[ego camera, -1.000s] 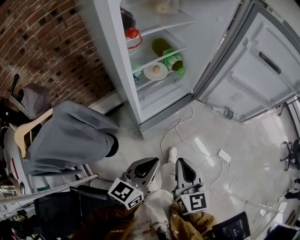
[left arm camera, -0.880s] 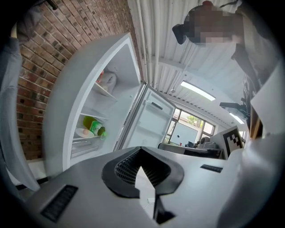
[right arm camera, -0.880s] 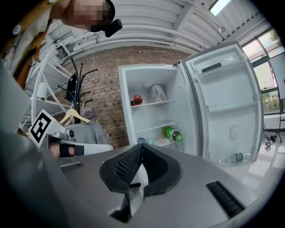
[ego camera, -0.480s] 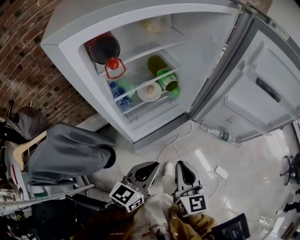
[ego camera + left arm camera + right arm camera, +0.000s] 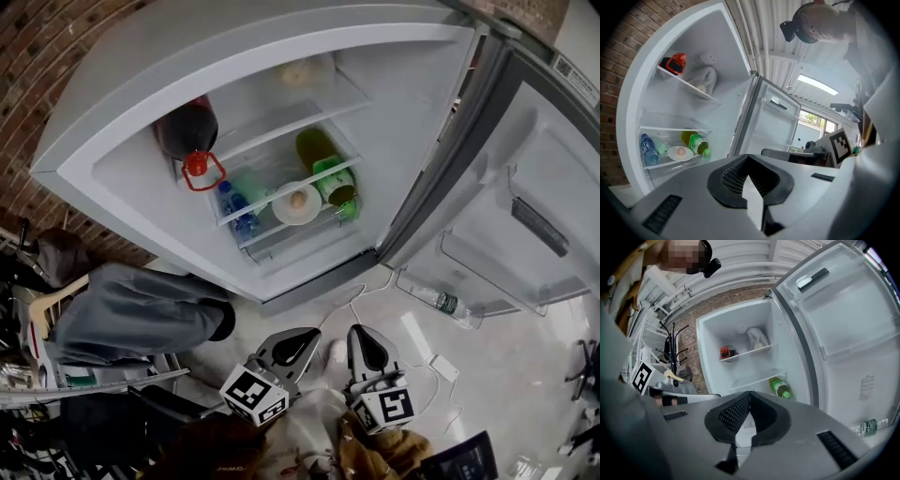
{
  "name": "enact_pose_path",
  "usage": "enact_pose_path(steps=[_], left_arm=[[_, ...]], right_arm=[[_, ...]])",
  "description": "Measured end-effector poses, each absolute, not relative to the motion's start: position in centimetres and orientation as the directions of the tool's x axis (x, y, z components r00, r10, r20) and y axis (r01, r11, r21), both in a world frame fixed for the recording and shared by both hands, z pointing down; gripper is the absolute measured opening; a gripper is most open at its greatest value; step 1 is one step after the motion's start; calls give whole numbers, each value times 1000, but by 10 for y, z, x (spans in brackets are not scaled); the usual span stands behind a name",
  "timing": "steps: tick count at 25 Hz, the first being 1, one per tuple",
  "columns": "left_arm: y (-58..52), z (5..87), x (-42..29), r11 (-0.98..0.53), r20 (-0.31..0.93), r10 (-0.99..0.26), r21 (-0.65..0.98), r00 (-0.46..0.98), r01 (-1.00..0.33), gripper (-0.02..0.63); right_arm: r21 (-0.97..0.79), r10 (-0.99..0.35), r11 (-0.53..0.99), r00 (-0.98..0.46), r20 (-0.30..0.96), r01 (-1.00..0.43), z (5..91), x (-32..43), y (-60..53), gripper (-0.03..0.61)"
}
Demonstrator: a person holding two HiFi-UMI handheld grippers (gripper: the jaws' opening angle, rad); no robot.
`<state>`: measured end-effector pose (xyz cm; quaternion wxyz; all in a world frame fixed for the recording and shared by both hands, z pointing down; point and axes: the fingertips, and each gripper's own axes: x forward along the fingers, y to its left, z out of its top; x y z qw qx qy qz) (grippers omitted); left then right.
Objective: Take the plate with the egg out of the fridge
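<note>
A: Two grippers in shot, and neither one carries a thing. The left gripper (image 5: 307, 336) has its jaws pressed together on nothing, and the right gripper (image 5: 358, 334) is just the same, closed and empty.

B: So where's the plate (image 5: 297, 203)?

A: In the fridge (image 5: 141, 178), on the lower shelf (image 5: 281, 230). The egg (image 5: 298, 199) sits in the middle of it. There's a blue bottle (image 5: 234, 208) just beside it on one side and a green bottle (image 5: 328, 178) lying just beside it on the other.

B: Tight spot, then. What's actually been done?

A: The door (image 5: 525, 187) stands wide open, so the way in is free. That's the one step I'd count as finished.

B: And the rest?

A: Nearly all of it, I'd say. Both grippers hang low over the floor (image 5: 412, 309), well apart from the shelf, pointing roughly towards the open fridge. The plate is untouched.

B: So the reach, the grab, the lift-out.

A: Right, and the jaws have to part first, since shut tips can't take a rim. Then it's in between those bottles, a grip on the plate's edge, and a level carry so the egg doesn't roll off.

B: Early days.

A: Very early. The door is open and the plate waits on its shelf.
</note>
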<state>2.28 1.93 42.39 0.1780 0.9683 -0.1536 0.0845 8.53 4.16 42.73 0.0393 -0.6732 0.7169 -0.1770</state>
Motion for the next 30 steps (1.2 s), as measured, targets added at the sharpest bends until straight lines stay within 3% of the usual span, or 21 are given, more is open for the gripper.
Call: enact_pose_path(steps=[9,19,30], left_arm=[[0,426,62,-879,212,-334,281,918,-385,-5],[-25,427,47,-825,226,-430,295,874,-483,-5],[-34,449,37,-805,264,-436,313,860,-504,-5]], right_arm=[[-331,-954,151,-225,197,-931,440,113,12,5],[-435,-896,243,-372,241,-867,459,96,-17,6],[-629,-891,146,-377,251,-763,494,99,-53,6]])
